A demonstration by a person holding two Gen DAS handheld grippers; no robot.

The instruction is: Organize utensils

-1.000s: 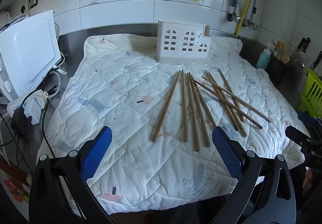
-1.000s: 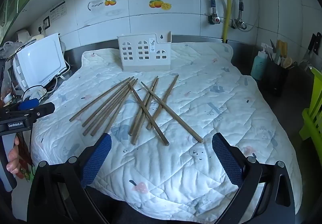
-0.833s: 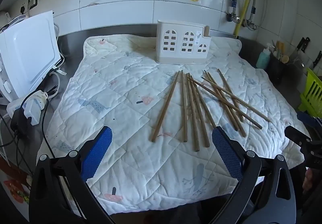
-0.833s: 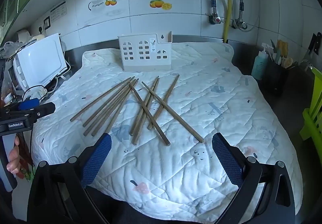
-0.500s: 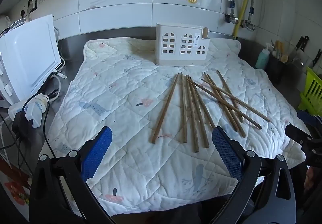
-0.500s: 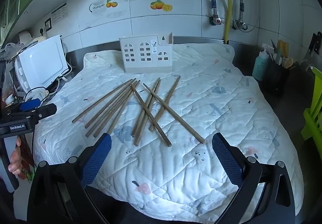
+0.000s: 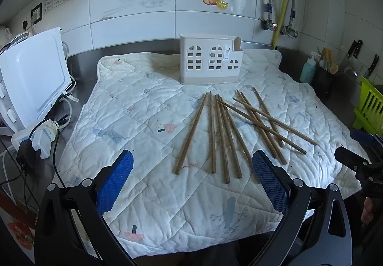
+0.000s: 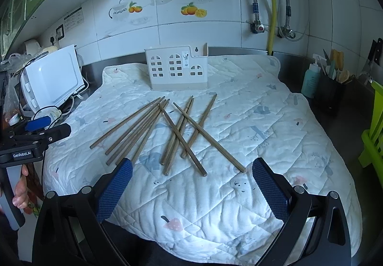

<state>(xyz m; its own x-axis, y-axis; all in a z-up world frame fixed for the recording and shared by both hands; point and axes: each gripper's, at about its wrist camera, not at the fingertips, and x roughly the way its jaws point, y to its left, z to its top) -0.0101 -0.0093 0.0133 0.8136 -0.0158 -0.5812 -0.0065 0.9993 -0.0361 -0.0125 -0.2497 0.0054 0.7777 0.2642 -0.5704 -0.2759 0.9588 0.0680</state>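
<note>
The brown chopsticks lie loose on the white quilt, just in front of the white holder with little house windows. Some lie side by side and some cross over each other. Their near ends sit a little past the blue fingers of the left gripper, between the two tips but not touching them. Those fingers are wide apart and hold nothing. The right gripper is the same, wide apart and bare, with the chopstick ends just ahead. A white oven stands left of the holder on the metal surface.
</note>
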